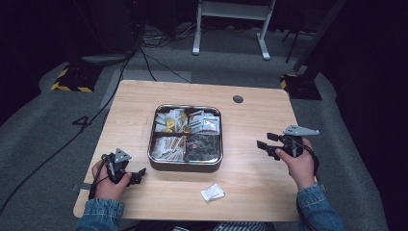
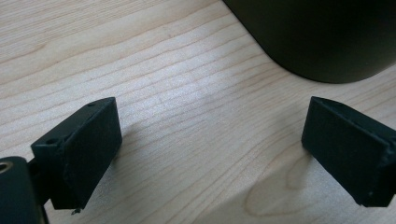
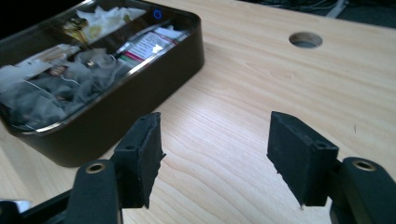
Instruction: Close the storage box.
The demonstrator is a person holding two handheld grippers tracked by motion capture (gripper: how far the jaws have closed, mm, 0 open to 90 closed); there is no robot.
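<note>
A dark square tin (image 1: pixel 185 166) with four compartments of tea bags and sachets sits mid-table; its wall (image 3: pixel 140 88) is close in the right gripper view, and its dark corner (image 2: pixel 322 42) in the left gripper view. A small white sachet (image 1: pixel 212 193) lies on the wood in front of the tin. My left gripper (image 1: pixel 138 175) rests near the tin's front left corner, open and empty (image 2: pixel 212 149). My right gripper (image 1: pixel 264 142) hovers to the right of the tin, pointing toward it, open with nothing between its jaws (image 3: pixel 219 149).
The wooden table (image 1: pixel 255 120) has a round cable hole (image 1: pixel 237 99) at the back right (image 3: pixel 305 39). Cables and a white desk frame (image 1: pixel 231 19) lie on the grey floor beyond. Bare wood surrounds the tin on all sides.
</note>
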